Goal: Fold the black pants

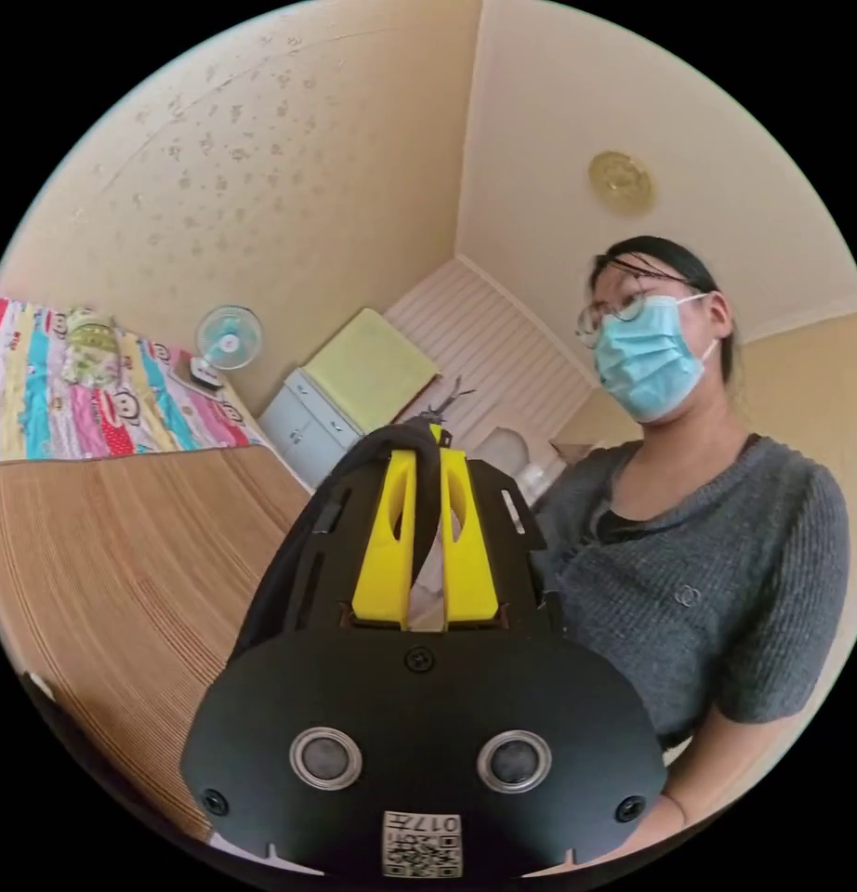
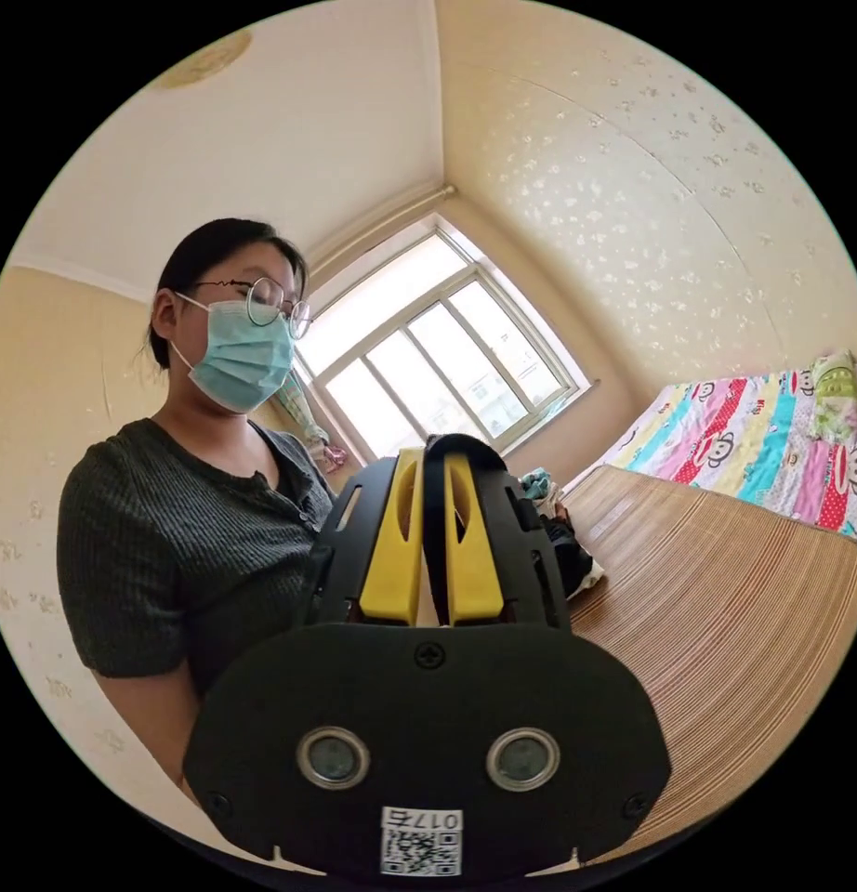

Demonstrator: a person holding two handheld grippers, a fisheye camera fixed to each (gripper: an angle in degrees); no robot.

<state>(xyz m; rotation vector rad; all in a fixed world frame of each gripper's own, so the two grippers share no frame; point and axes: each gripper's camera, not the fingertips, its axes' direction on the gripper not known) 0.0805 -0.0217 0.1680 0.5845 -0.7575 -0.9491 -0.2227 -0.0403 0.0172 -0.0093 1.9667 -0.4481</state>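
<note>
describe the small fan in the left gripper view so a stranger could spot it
Start at the bright cartoon-print quilt spread over the far end of the woven mat. At the quilt's far corner, against the speckled wall and beside the pale drawer cabinet, stands the small fan. It is the one round, pale blue thing there.

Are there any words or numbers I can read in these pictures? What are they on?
White sticker on the left gripper: tiny characters above a square code, flipped, too small to read.
White sticker on the right gripper: the same, unreadable.
Colourful quilt: cartoon faces, no words.
</note>
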